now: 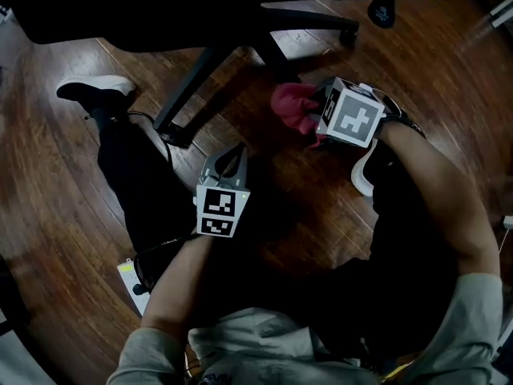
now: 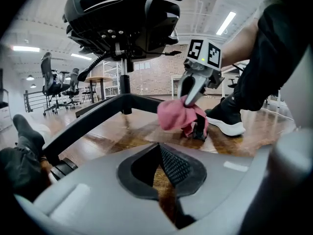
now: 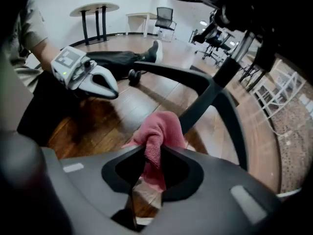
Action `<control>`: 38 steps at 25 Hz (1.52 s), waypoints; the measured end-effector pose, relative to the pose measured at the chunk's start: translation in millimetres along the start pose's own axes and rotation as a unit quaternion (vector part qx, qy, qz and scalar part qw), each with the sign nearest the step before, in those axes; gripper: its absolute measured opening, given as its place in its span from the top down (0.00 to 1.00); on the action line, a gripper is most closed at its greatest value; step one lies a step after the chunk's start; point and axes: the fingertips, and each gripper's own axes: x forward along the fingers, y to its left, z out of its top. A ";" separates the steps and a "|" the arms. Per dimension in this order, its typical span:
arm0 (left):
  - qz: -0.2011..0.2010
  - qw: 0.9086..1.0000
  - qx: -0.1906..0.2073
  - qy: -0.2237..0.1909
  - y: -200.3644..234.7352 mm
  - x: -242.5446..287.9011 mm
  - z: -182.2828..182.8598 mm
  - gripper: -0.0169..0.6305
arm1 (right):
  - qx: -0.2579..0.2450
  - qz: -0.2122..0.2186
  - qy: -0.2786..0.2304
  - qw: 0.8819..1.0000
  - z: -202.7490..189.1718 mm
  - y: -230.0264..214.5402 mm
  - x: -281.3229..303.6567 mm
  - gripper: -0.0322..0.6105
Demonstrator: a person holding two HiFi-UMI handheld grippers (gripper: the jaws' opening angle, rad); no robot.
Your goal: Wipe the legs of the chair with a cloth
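The black office chair's star base (image 1: 204, 74) spreads its legs over the wood floor. My right gripper (image 1: 314, 120) is shut on a pink cloth (image 1: 292, 107), held low beside a short leg's end. In the right gripper view the cloth (image 3: 159, 131) bunches out of the jaws next to a black leg (image 3: 208, 97); I cannot tell whether they touch. The left gripper view shows the cloth (image 2: 176, 114) in front of a caster (image 2: 201, 131). My left gripper (image 1: 234, 152) hovers nearer me, shut and empty, its fingers (image 2: 173, 165) pointing at the base.
The person sits on the floor, with one white-soled shoe (image 1: 96, 88) left of the base and another (image 1: 365, 171) beside the right gripper. A caster (image 2: 63, 169) ends the long left leg. Other chairs (image 2: 49, 82) and tables (image 3: 95, 13) stand far off.
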 end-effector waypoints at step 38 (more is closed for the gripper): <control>0.062 0.967 -0.233 0.080 -51.8 160.1 77.9 0.42 | 0.263 -0.252 -0.130 0.922 -101.0 -109.6 -93.2 0.82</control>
